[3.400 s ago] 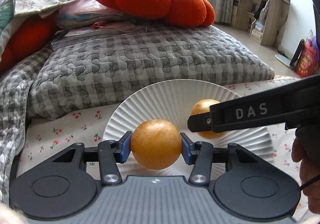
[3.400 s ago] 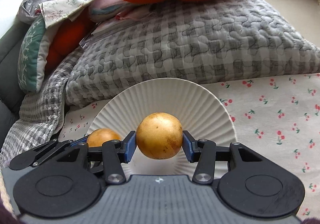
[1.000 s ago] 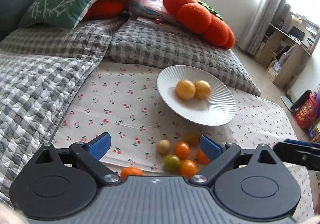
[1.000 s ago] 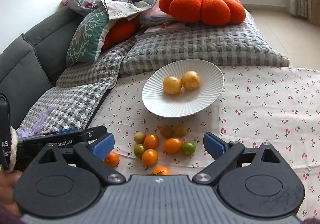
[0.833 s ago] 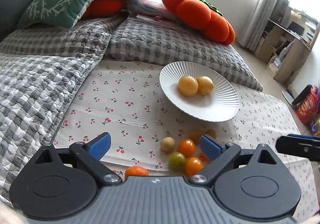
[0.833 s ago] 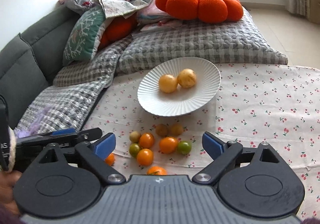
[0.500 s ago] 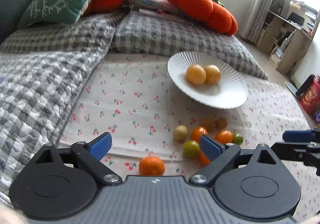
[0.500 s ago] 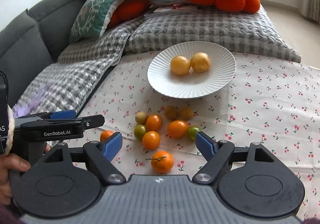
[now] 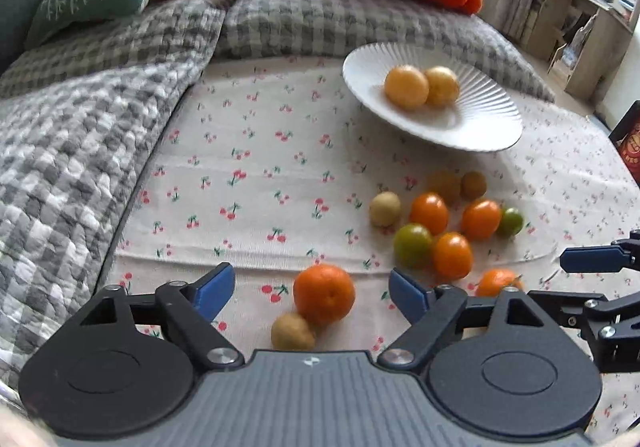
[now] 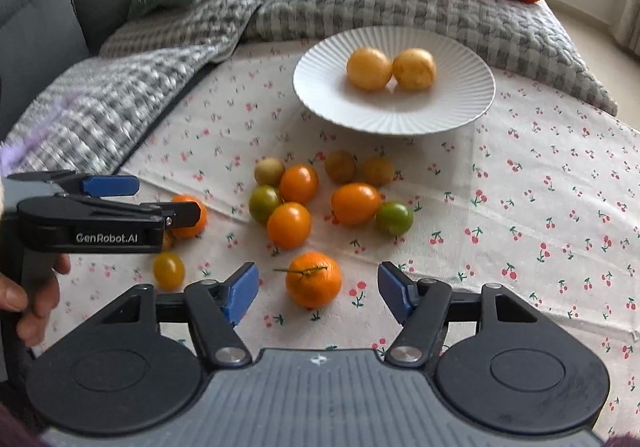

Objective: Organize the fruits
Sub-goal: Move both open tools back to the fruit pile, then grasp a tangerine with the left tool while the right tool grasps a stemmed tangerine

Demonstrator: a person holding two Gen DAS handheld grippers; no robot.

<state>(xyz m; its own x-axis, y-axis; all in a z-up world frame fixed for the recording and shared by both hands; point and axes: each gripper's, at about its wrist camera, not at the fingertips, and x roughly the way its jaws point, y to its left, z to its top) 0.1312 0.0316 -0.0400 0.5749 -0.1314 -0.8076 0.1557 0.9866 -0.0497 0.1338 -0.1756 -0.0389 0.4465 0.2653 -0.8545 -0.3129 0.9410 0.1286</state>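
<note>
- Left hand-held gripper (image 9: 310, 293), jaws just closing yet apart, frames a near-left mandarin (image 9: 324, 294).
- Right hand-held gripper (image 10: 318, 293), likewise narrowing, frames a stemmed mandarin (image 10: 313, 279).
- Two yellow fruits (image 10: 390, 69) sit on the far white plate (image 10: 460, 107).

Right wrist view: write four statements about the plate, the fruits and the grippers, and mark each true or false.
1. The white ribbed plate holds two round yellow fruits. True.
2. The right gripper is clamped on the stemmed orange tangerine. False: its jaws have been closing, but its pads stand clear of it.
3. The green round tomato touches the oval orange tomato. True.
4. The left gripper carries a fruit. False: it carries none.
</note>
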